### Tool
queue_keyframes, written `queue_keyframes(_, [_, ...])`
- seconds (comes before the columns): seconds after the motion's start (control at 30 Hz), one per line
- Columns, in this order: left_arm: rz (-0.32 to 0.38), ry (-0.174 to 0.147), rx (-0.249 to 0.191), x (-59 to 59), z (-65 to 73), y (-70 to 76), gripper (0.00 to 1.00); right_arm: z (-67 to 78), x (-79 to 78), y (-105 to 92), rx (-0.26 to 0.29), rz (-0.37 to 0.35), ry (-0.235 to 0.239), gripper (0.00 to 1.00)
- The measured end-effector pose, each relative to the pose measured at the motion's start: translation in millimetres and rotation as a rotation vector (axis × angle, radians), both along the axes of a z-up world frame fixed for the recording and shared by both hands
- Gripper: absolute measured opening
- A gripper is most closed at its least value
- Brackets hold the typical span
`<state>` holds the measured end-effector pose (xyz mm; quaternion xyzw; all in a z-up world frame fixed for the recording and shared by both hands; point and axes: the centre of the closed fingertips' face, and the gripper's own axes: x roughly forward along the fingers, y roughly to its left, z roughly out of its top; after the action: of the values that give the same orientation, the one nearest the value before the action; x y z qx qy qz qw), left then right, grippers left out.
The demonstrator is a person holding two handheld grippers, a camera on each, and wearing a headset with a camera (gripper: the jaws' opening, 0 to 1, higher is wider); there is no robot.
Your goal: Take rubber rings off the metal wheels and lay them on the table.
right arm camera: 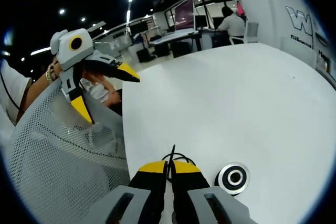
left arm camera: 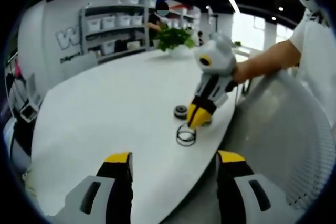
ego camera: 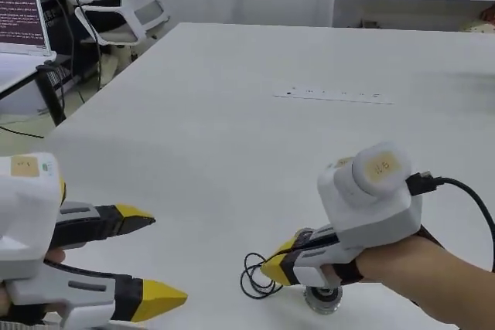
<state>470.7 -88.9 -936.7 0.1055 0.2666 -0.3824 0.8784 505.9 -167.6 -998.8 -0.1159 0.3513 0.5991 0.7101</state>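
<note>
**A:** At the near edge of the white bench (ego camera: 232,113), what could have gone wrong?

**B:** The metal wheel (right arm camera: 234,178) sat close to that edge. The right hand-held gripper (right arm camera: 169,168) was clenched on the thin rubber rings (ego camera: 249,274), and a tug might have rolled the wheel off.

**A:** And the counts?

**B:** One bench. Two hand-held grippers, with the left hand-held gripper (left arm camera: 175,158) released and empty. One wheel. The rings overlapped, so perhaps two.
</note>
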Motion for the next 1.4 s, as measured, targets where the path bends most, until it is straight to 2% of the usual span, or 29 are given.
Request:
queue_keyframes(0.23, [0.014,-0.005,-0.020,1.4,2.0,-0.4,0.67,-7.7,0.3,-0.9,-0.016,-0.013,0.006,0.02])
queue_keyframes(0.37, [0.011,0.004,-0.023,0.8,0.5,-1.4,0.68,-11.3,2.5,-3.5,-0.022,-0.028,0.013,0.03])
queue_keyframes(0.57, [0.022,0.007,-0.028,2.2,0.2,-0.5,0.68,-15.5,6.2,-7.1,-0.040,-0.042,0.010,0.07])
queue_keyframes(0.7, [0.023,0.013,-0.031,2.5,-0.5,-0.7,0.68,-16.7,9.7,-9.5,-0.055,-0.048,-0.010,0.10])
queue_keyframes(1.0, [0.025,0.018,-0.030,2.5,-1.5,-0.9,0.68,-12.7,24.4,-18.6,-0.048,-0.100,-0.019,0.08])
queue_keyframes(1.27, [0.027,0.019,-0.025,1.8,-1.8,-0.8,0.68,-10.4,29.5,-23.3,-0.051,-0.118,-0.037,0.07])
queue_keyframes(1.4, [0.022,0.022,-0.018,0.8,-2.6,-1.6,0.68,-2.7,35.7,-27.9,-0.033,-0.138,-0.053,0.08])
